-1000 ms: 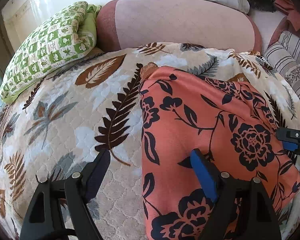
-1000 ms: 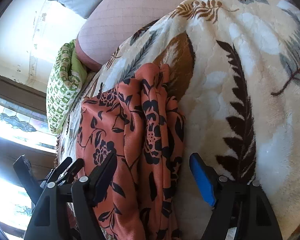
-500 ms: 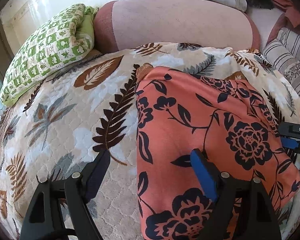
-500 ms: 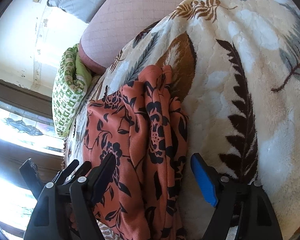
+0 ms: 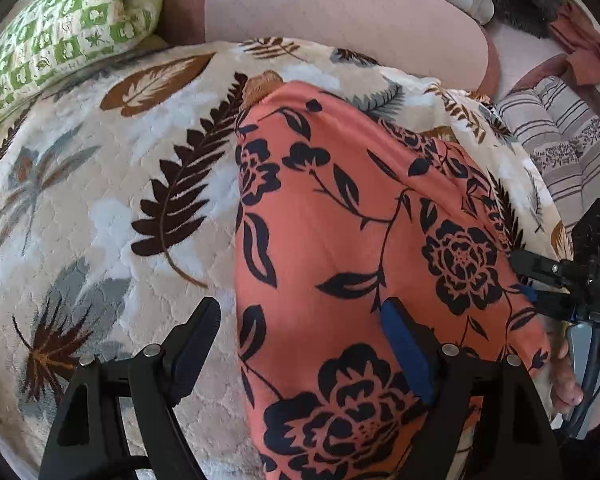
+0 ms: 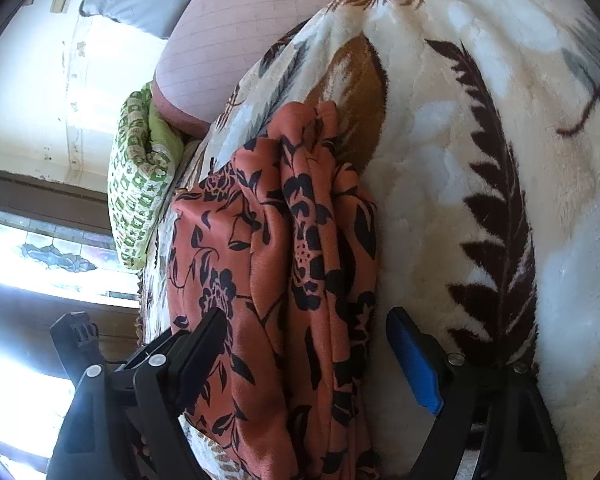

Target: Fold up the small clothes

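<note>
Only readable writing: "DAS" in white on the black body of the right gripper (image 5: 540, 284), seen at the right edge of the left camera's view. A small green light sat just above it.

Left gripper (image 5: 300, 344): jaws wide, nothing between them. It pointed forward along the bed, black finger (image 5: 196, 344) over the leaf-print blanket (image 5: 100, 208), blue-padded finger (image 5: 406, 352) over the orange garment (image 5: 340, 240). Couldn't tell if either touched the fabric.

Right gripper (image 6: 308, 352): jaws wide as well, straddling the bunched, layered edge of the garment (image 6: 300, 264); cloth lay between the fingers, not clamped. Its camera view was rolled sideways. Bare fingertips (image 5: 564, 376) of the person's hand showed by the gripper handle.

Garment: orange with black flowers, lying smooth and flat on the blanket on the bed, right of centre in the left view, with stacked folds along its right side.

Behind: pink bolster (image 5: 340, 16), green checked pillow (image 5: 60, 28), striped cushion (image 5: 560, 140), stained-glass window (image 6: 52, 256).
</note>
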Demonstrator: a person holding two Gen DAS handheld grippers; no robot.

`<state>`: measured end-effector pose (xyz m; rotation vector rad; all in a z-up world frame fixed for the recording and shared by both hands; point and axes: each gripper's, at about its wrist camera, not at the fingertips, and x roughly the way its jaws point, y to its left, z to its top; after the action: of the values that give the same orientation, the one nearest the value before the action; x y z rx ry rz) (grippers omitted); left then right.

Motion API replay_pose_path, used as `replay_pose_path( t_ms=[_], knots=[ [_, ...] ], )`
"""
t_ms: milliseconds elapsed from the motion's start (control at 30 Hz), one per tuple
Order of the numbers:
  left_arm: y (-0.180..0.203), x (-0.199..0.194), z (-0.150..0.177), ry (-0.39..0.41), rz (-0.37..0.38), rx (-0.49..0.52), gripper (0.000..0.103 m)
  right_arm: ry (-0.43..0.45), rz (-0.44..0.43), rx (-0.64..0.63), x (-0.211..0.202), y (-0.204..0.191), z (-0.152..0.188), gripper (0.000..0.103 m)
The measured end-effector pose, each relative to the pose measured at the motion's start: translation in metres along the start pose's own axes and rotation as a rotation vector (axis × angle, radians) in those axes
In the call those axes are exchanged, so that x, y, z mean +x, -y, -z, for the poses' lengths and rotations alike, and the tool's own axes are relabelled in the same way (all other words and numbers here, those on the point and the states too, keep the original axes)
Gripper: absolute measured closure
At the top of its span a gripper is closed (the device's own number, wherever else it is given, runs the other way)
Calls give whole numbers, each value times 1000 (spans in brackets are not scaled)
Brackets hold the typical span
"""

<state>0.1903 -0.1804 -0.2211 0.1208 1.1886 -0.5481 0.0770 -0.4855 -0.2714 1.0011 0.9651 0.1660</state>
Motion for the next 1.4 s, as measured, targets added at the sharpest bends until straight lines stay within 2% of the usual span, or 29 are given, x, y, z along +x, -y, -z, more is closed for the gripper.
replay_pose_path(
  t_ms=[200,333,500,600,867,1267,1400],
  knots=[
    [23,7,5,11,-67,123,20,-5,21,-13,5,-2,0,15],
    [27,8,6,28,-89,129,19,7,10,-8,11,-7,1,9],
    [30,7,8,60,-119,149,19,-16,-44,-41,22,-17,2,10],
    [34,6,8,74,-138,164,19,-19,-29,-66,27,-23,3,13],
    [34,8,7,81,-144,160,18,-16,33,-105,36,-29,2,27],
    [34,12,5,86,-143,152,14,-17,53,-118,40,-29,2,28],
    [31,17,3,75,-113,124,13,-13,49,-113,41,-28,2,28]
  ],
)
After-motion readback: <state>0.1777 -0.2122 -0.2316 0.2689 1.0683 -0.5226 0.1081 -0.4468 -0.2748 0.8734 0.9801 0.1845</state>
